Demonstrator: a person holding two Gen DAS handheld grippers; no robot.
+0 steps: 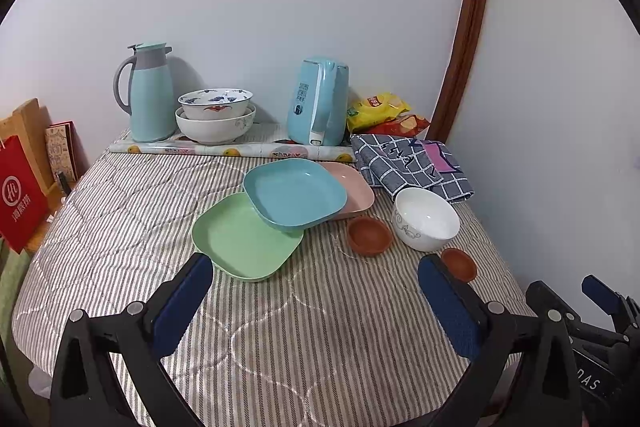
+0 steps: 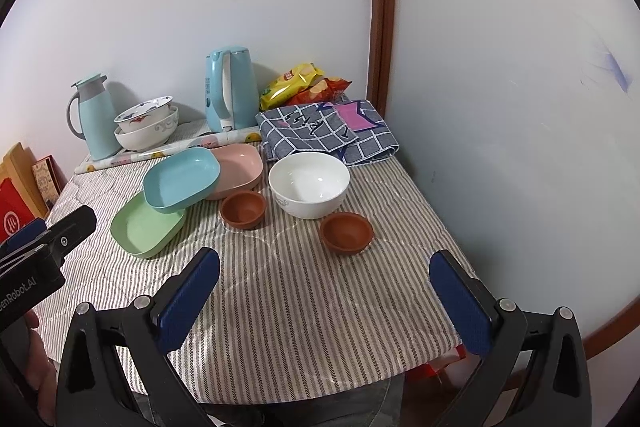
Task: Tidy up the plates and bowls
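Left wrist view gives us the left gripper [image 1: 316, 275] with jaws spread wide and holding nothing, its fingers framing the near edge of the green plate [image 1: 246, 237]. We take the white bowl [image 1: 426, 218] as our landmark: the blue plate [image 1: 294, 193] sits to its left, resting across the green plate and the pink plate [image 1: 354, 187], and one brown dish [image 1: 369, 235] lies just beside the bowl on that side. Only the right wrist view shows the second brown dish [image 2: 346, 231] whole, in front of the bowl, and the right gripper [image 2: 325, 273], likewise wide open and empty, above the striped cloth [image 2: 300, 307].
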